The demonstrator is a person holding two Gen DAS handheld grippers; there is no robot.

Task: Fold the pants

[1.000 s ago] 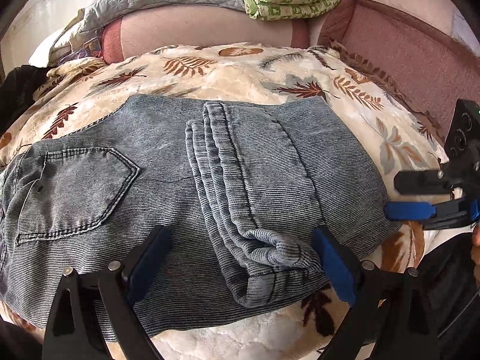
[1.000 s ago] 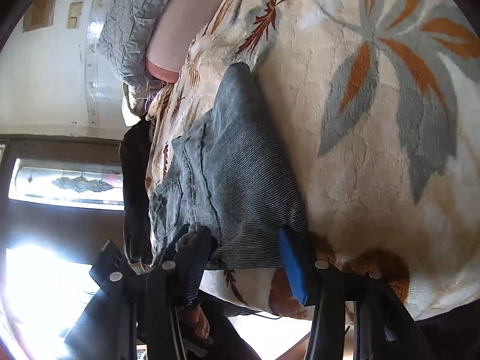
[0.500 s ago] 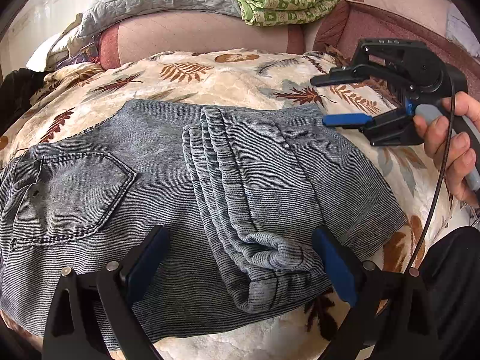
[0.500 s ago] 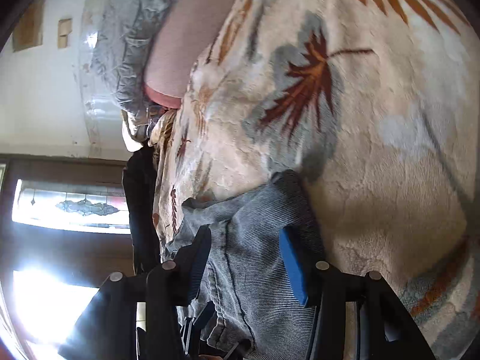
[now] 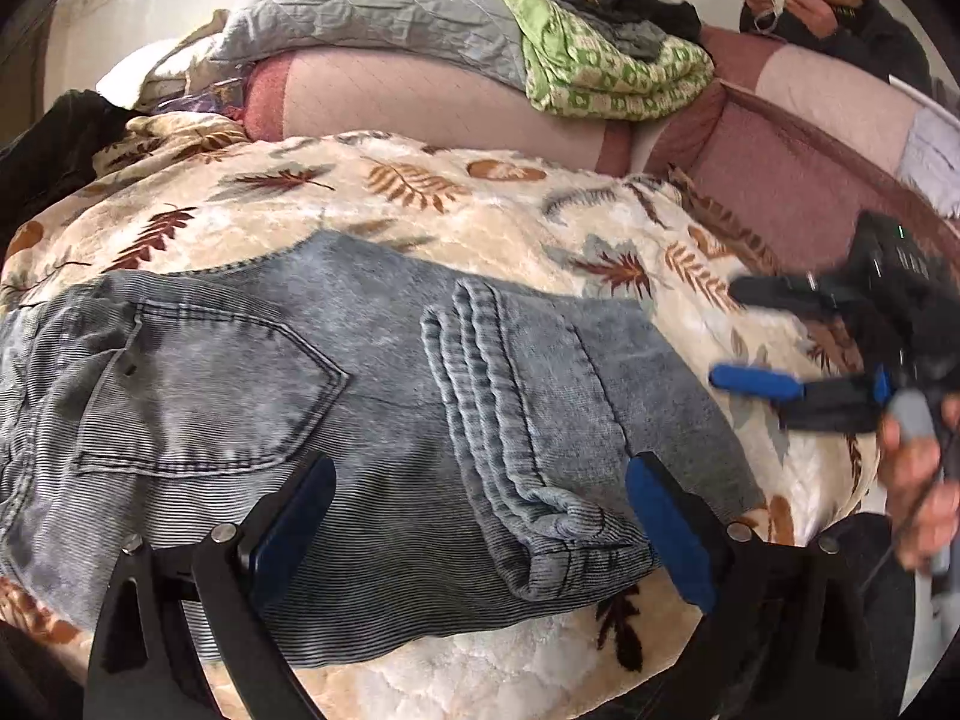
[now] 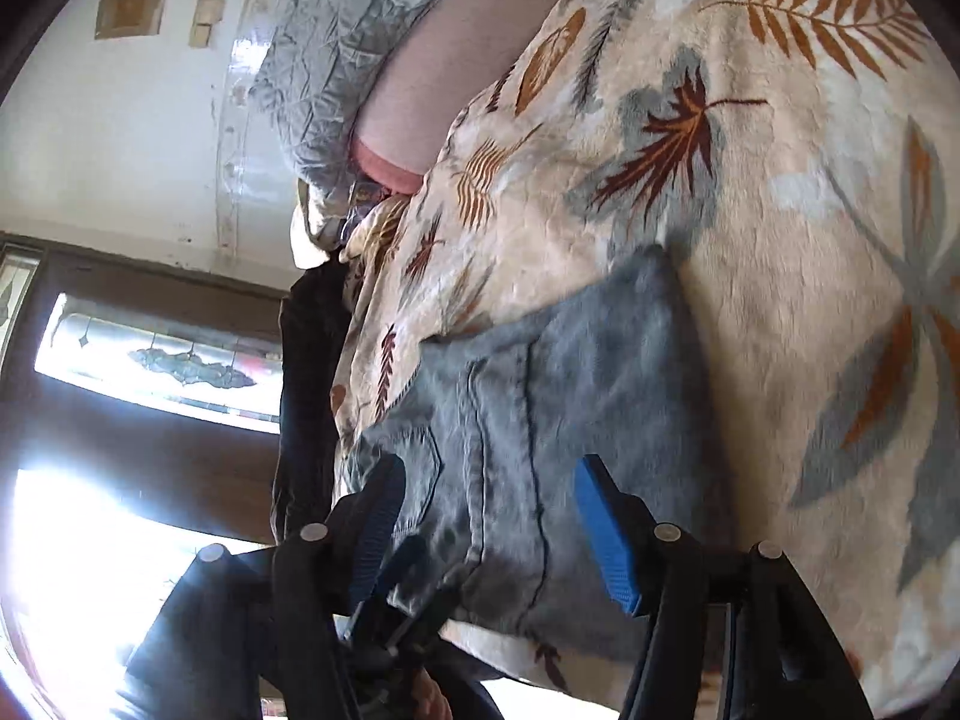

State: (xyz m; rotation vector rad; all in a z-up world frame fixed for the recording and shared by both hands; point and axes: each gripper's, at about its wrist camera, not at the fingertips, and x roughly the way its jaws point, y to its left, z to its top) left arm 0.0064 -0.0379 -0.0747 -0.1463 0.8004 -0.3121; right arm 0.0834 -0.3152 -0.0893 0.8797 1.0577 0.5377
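Item: jeans (image 5: 384, 420), grey-blue denim. Location: centre and lower left of the left wrist frame, flat on a leaf-print blanket (image 5: 480, 210); lower centre of the right wrist frame (image 6: 540, 450). Condition: already folded at least once, with the back pocket (image 5: 198, 396) facing up at left. A stacked run of leg hems (image 5: 510, 450) crosses the middle and ends in a rolled corner at lower centre.

Left gripper (image 5: 480, 522): bottom of its own frame, jaws wide, nothing between the pads; the hem stack lies beyond and between them, untouched.

Right gripper (image 6: 486, 534): bottom of its own frame, jaws opening, no cloth pinched; the jeans lie beyond. In the left wrist frame it sits blurred at the right edge (image 5: 750, 336), off the denim, over the blanket, with a hand (image 5: 918, 480) on its handle.

Step in hand, as judged: a pause between folds, with both grippers free of the cloth.

Next move, as judged: each gripper takes one end of the same edge, likely the right-hand end of the bundle, pinching through all layers so the hems do not slide apart as it is carried over toward the pocket.

Background: quilts and a green blanket (image 5: 600, 66), top of frame.
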